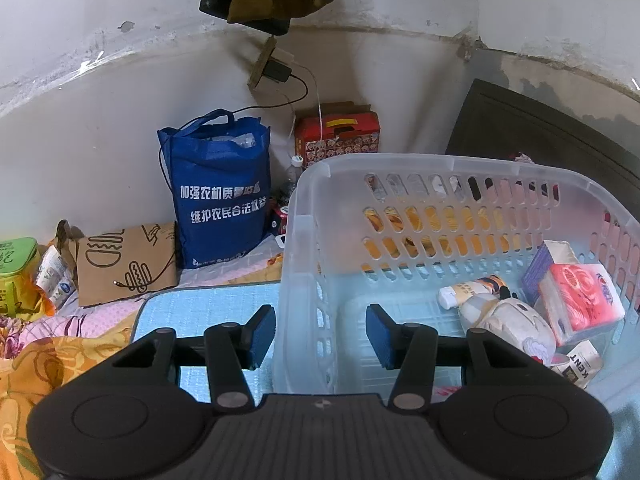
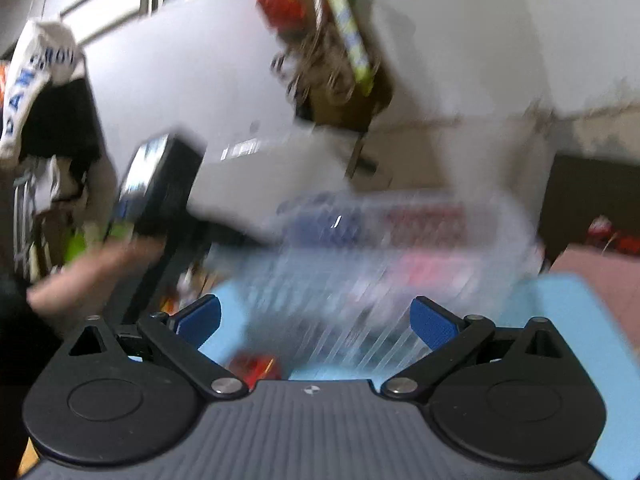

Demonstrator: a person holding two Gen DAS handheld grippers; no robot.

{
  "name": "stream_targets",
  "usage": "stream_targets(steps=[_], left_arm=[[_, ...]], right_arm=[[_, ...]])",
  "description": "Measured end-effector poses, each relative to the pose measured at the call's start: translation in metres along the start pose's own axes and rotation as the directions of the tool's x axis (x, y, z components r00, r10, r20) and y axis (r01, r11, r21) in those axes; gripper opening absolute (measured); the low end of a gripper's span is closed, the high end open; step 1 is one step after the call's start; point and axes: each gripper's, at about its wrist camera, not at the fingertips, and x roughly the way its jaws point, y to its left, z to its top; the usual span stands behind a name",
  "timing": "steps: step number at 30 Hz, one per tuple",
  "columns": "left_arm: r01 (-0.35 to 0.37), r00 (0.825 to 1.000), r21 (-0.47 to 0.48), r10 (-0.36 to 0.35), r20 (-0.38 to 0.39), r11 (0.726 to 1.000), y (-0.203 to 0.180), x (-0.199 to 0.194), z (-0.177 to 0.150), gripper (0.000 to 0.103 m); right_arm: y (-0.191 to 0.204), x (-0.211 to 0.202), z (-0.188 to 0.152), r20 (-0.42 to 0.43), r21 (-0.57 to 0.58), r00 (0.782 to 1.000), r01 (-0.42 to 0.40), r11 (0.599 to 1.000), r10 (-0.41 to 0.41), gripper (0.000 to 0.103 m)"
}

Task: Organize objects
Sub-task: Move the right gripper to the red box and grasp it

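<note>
A clear plastic basket [image 1: 400, 168] stands on a light blue mat [image 1: 208, 308]. Inside it lie a red-and-white tissue pack [image 1: 580, 300], a white plush toy [image 1: 508, 320], a small bottle [image 1: 472, 288], a purple box [image 1: 538, 272] and a KENT pack [image 1: 578, 364]. My left gripper [image 1: 320, 338] is open and empty, its jaws astride the basket's near left wall. My right gripper [image 2: 316, 322] is open and empty; its view is motion-blurred, with the basket [image 2: 380, 240] ahead and a red object [image 2: 252, 364] blurred on the mat below.
A blue tote bag [image 1: 220, 192], a brown paper bag [image 1: 124, 264], a red box [image 1: 336, 132] and a green box [image 1: 16, 276] stand along the wall at left. A dark headboard [image 1: 540, 132] is behind the basket. The person's hand [image 2: 88, 268] shows left.
</note>
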Motion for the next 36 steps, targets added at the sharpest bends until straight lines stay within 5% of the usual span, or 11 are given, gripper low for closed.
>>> stream_targets(steps=[6,22,25,28,36], left_arm=[[-0.019,1.0,0.013,0.019,0.006,1.0,-0.002,-0.001,0.001,0.042],[-0.018,1.0,0.014,0.017,0.015,1.0,-0.002,-0.001,0.001,0.039],[-0.016,1.0,0.014,0.016,0.017,1.0,-0.002,-0.001,0.001,0.039],[-0.011,1.0,0.013,0.011,0.017,1.0,-0.002,0.0,0.001,0.039],[-0.013,1.0,0.012,0.013,0.018,1.0,-0.002,0.0,0.001,0.039]], right_arm=[[0.02,0.046,-0.032,-0.173,-0.035,0.985,0.0,0.999,-0.006,0.103],[0.055,0.111,-0.029,-0.315,-0.077,0.949,0.003,0.997,-0.027,0.102],[0.06,0.114,-0.03,-0.332,-0.081,0.943,-0.032,0.996,0.003,0.091],[0.062,0.11,-0.031,-0.324,-0.096,0.946,-0.04,0.995,0.007,0.06],[0.043,0.09,-0.038,-0.276,-0.062,0.96,-0.058,0.996,0.039,0.058]])
